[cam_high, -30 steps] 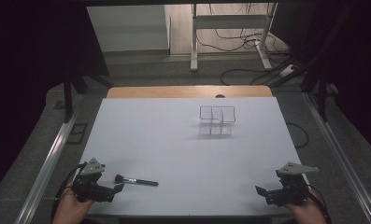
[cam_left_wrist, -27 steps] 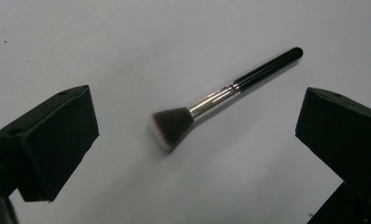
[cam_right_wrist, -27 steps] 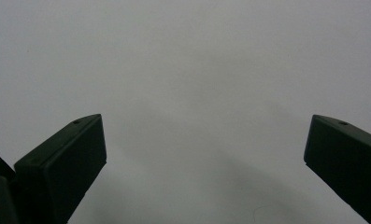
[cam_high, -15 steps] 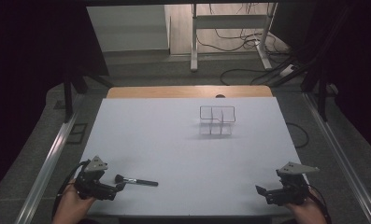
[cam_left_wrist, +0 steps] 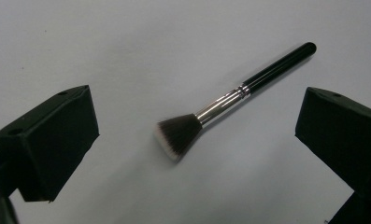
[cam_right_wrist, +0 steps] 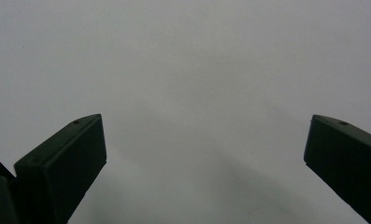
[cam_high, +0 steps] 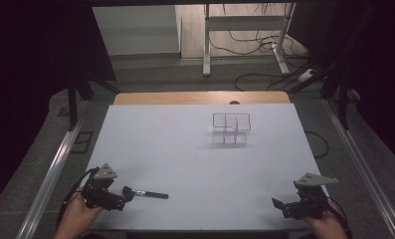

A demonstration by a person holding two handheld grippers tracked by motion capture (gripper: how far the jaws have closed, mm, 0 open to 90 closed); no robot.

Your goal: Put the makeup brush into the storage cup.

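Note:
A makeup brush with a black handle, silver ferrule and dark bristles lies flat on the white table near its front left. In the left gripper view the brush lies ahead between the wide-apart jaws, bristles toward the camera, untouched. My left gripper is open, its tips just left of the brush's bristle end. My right gripper rests open at the front right corner with only bare table between its jaws. A clear acrylic organizer with several compartments stands on the far right half of the table.
The white table has a wooden strip along its far edge. Metal rails run along both sides. Cables and a desk frame lie on the floor beyond the table.
The left gripper has crept slightly toward the brush's bristle end. The right gripper and the brush have stayed in place.

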